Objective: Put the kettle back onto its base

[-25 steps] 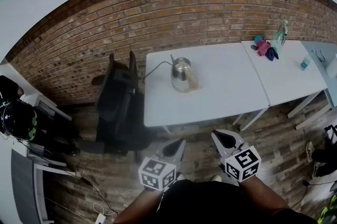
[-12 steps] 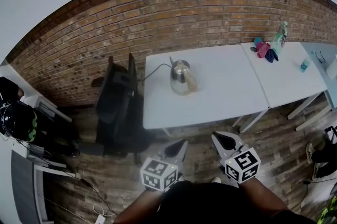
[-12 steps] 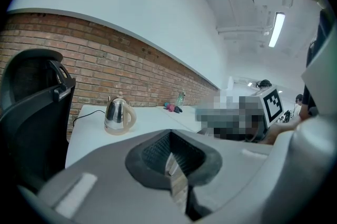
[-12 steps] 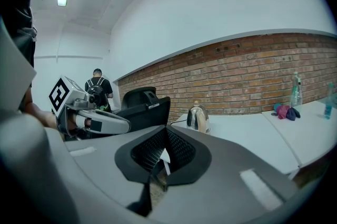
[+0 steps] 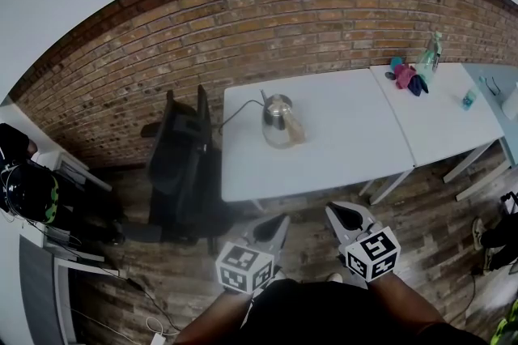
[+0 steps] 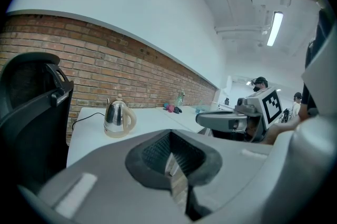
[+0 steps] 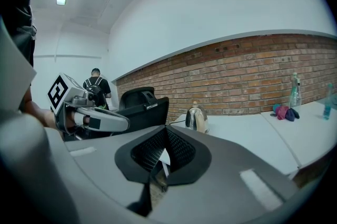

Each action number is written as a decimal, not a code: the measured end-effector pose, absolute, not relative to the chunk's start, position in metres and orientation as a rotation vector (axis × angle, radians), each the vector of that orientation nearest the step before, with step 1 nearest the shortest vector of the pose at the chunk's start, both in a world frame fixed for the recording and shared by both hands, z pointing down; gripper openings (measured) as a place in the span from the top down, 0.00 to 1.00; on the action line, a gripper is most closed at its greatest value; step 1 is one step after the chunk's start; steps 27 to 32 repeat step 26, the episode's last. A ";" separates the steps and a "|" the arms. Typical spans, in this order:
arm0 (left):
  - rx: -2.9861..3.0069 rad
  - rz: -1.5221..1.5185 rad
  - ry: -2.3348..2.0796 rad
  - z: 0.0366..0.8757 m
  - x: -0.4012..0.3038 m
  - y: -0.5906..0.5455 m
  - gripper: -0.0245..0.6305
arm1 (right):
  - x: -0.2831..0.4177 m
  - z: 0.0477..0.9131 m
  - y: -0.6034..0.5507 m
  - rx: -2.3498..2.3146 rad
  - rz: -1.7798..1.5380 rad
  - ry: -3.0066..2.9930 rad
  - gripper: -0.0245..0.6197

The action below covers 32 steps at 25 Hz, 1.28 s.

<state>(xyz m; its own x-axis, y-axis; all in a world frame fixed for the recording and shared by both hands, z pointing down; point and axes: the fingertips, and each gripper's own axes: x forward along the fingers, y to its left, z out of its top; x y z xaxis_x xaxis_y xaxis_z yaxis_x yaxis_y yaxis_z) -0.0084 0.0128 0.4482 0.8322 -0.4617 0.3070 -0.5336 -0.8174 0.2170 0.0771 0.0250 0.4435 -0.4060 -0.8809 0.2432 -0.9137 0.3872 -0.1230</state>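
A shiny steel kettle (image 5: pixel 278 117) with a pale handle stands upright on the left part of the white table (image 5: pixel 340 153). It appears to rest on a pale round base, and a black cord (image 5: pixel 235 107) runs from it to the table's left edge. The kettle (image 6: pixel 118 118) also shows far ahead in the left gripper view, and the kettle (image 7: pixel 196 119) in the right gripper view. My left gripper (image 5: pixel 278 222) and right gripper (image 5: pixel 337 212) hang close to my body, short of the table's near edge. Both are shut with nothing in them.
A black office chair (image 5: pixel 183 161) stands against the table's left side. A second white table (image 5: pixel 453 125) adjoins on the right, with a spray bottle (image 5: pixel 429 54), coloured cloths (image 5: pixel 405 74) and a small bottle (image 5: pixel 469 98). A brick wall (image 5: pixel 243 19) runs behind. Shelving (image 5: pixel 40 198) stands far left.
The head view has shifted very slightly. The kettle and both grippers stay where they were.
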 end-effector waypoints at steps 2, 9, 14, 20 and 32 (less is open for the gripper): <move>2.724 0.348 -0.753 0.448 -0.008 0.012 0.96 | 0.078 0.444 0.023 1.632 0.360 -2.493 0.93; 2.727 0.351 -0.745 0.445 -0.008 0.009 0.96 | 0.074 0.443 0.020 1.619 0.352 -2.500 0.92; 2.731 0.349 -0.743 0.444 -0.009 0.008 0.96 | 0.071 0.443 0.018 1.615 0.347 -2.501 0.93; 2.729 0.341 -0.746 0.442 -0.012 0.007 0.96 | 0.068 0.441 0.017 1.612 0.347 -2.505 0.92; 2.727 0.341 -0.745 0.443 -0.016 0.006 0.96 | 0.063 0.441 0.017 1.609 0.344 -2.503 0.93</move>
